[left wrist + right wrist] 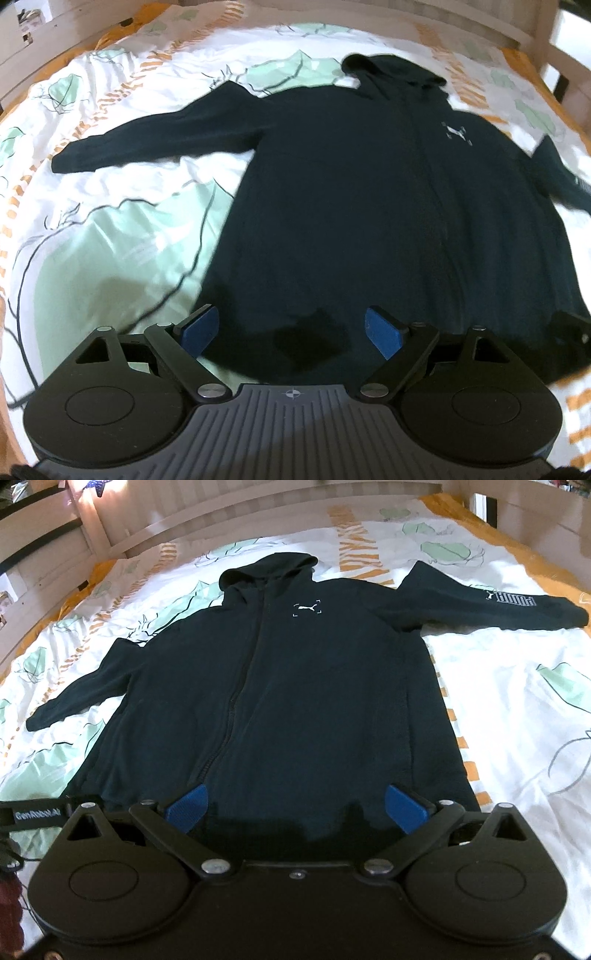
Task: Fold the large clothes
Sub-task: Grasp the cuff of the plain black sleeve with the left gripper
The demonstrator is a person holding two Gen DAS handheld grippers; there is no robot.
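A dark hooded jacket (280, 701) lies flat on a bed, front side up, on a white cover (517, 709) printed with green leaves and orange stripes. Its zip is closed and the hood (269, 572) points away from both jaws, toward the wooden bed frame (229, 520).

The left gripper (291, 332) has its jaws standing wide apart with nothing between the blue pads (201, 328); the hem of the jacket, near its left corner, is just ahead of and below them. One sleeve (147, 144) stretches out to the left of these jaws, far ahead.

The right gripper (295, 808) also has its jaws spread wide and empty, and they hang over the bottom hem around the middle (whether they touch the cloth I cannot tell). The sleeve with white lettering (513, 602) lies ahead and to the right of these jaws, and a small white logo (307, 608) sits on the chest straight ahead.
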